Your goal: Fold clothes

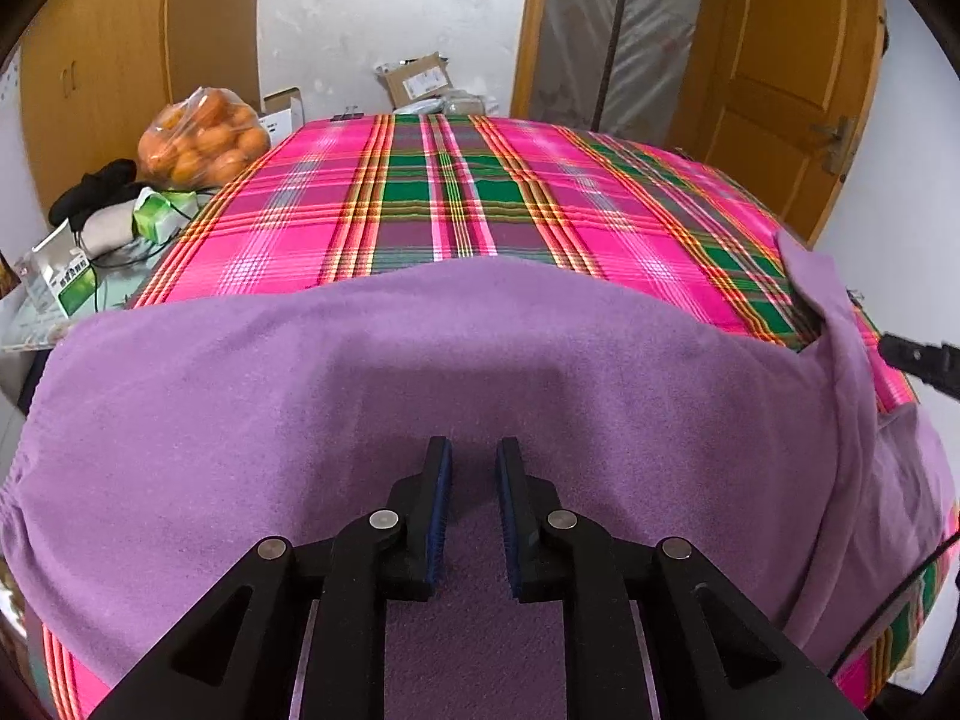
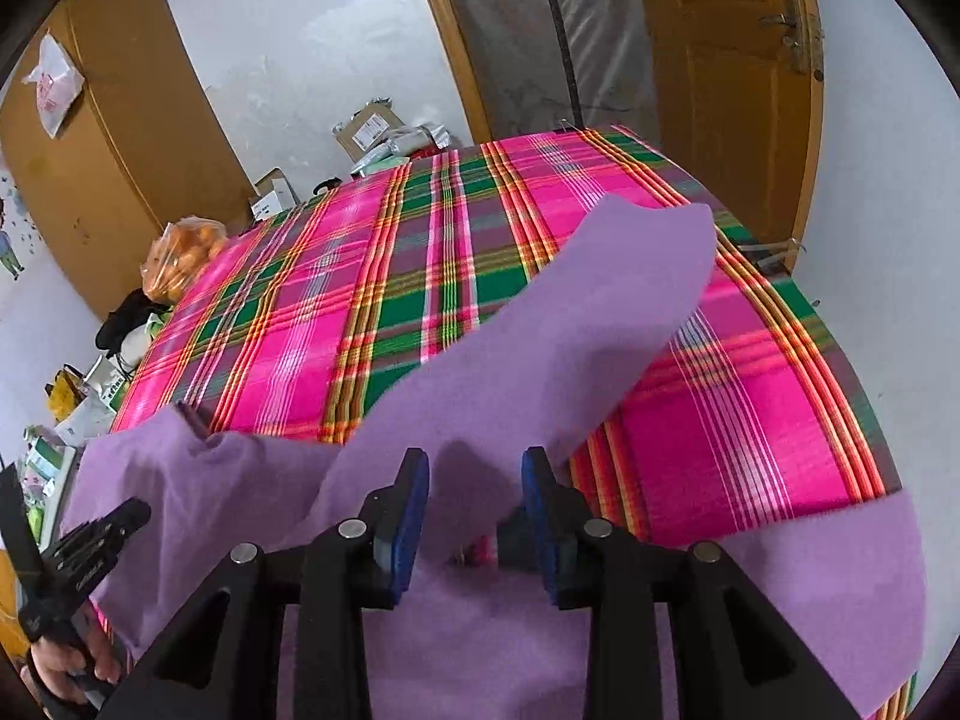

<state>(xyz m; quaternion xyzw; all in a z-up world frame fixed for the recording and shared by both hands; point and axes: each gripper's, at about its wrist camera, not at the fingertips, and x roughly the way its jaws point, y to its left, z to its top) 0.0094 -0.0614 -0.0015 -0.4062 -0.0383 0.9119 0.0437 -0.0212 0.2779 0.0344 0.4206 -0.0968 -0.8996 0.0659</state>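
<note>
A purple fleece garment (image 1: pixel 420 396) lies flat across the near part of the table. My left gripper (image 1: pixel 474 450) hovers low over its middle, open by a narrow gap, with only the flat cloth showing beneath. It also shows at the lower left of the right wrist view as the left gripper (image 2: pixel 96 534), held by a hand (image 2: pixel 60 669). My right gripper (image 2: pixel 475 459) is wide open at the garment's right side. A purple sleeve (image 2: pixel 606 306) rises from between its fingers, up and to the right, blurred and off the table. The same sleeve (image 1: pixel 825 294) stands up beside the right gripper (image 1: pixel 915 357).
A pink and green plaid cloth (image 1: pixel 456 192) covers the table. Left of it are a bag of oranges (image 1: pixel 201 141), dark and white clothes (image 1: pixel 99 198) and green-white boxes (image 1: pixel 66 279). Cardboard boxes (image 1: pixel 417 81) sit behind. A wooden door (image 1: pixel 780 78) is at the right.
</note>
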